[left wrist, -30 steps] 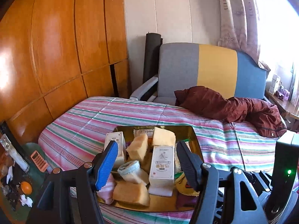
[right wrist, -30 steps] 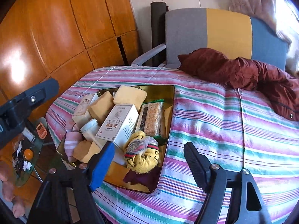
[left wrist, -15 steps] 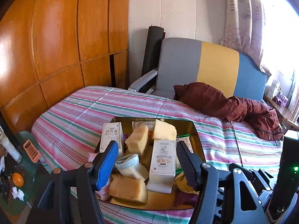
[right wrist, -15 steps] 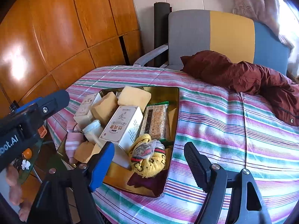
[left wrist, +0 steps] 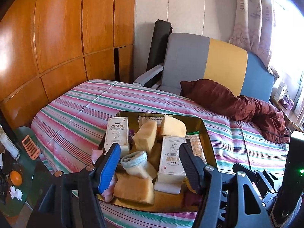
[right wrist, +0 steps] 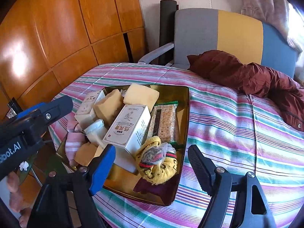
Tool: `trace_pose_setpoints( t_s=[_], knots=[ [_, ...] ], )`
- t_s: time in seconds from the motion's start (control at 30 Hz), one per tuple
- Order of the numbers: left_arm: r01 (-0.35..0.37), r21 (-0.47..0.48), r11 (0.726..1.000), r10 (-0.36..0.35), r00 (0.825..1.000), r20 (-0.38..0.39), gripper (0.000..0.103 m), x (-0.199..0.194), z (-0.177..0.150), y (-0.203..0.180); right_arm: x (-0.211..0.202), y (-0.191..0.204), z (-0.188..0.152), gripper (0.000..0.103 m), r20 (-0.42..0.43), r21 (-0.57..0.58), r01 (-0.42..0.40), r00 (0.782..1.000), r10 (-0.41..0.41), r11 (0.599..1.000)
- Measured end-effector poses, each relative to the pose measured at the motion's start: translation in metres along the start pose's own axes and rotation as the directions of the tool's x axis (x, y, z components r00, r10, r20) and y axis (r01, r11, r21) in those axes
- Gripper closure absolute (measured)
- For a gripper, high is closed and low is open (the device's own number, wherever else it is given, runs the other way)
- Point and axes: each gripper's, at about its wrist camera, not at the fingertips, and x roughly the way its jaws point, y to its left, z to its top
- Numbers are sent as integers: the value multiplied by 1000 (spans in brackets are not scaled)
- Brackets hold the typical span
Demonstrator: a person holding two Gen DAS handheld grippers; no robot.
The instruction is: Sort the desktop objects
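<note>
A gold tray (left wrist: pixel 207 133) lies on a striped cloth and holds two white boxes (left wrist: pixel 172 155) (left wrist: pixel 117 133), yellow sponges (left wrist: pixel 146 136), a rolled white sock (left wrist: pixel 135 160) and a pink sock (left wrist: pixel 109 191). My left gripper (left wrist: pixel 149 148) hovers open over the tray's near edge, touching nothing. In the right wrist view the tray (right wrist: pixel 185 114) also shows a cracker pack (right wrist: pixel 165 121) and a yellow sock bundle (right wrist: pixel 157 163). Above that bundle my right gripper (right wrist: pixel 151 148) stands open and holds nothing. The left gripper's body (right wrist: pixel 38 117) reaches in from the left.
A maroon jacket (left wrist: pixel 237 100) lies on the cloth's far right, in front of a grey, yellow and blue chair (left wrist: pixel 209 62). Wood panelling runs along the left. A low glass table with an orange (left wrist: pixel 16 177) stands at lower left. A person's fingers (right wrist: pixel 13 195) show there.
My left gripper has moved forward and down towards the tray, and reaches further into the right wrist view. The right gripper has barely moved. Both stay open.
</note>
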Motion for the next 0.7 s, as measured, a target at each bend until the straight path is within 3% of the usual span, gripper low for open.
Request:
trace_pose_setpoints(
  t_s=[0.6,0.7],
  knots=[
    [-18,8,1000,18,1000,-25,38,6,-3,1,2,-3,0,21,14,12,1,1000,-1,1000],
    [-15,9,1000,15,999,-31,45,7,-4,1,2,-4,0,21,17,18,0,1000,0,1000]
  ],
)
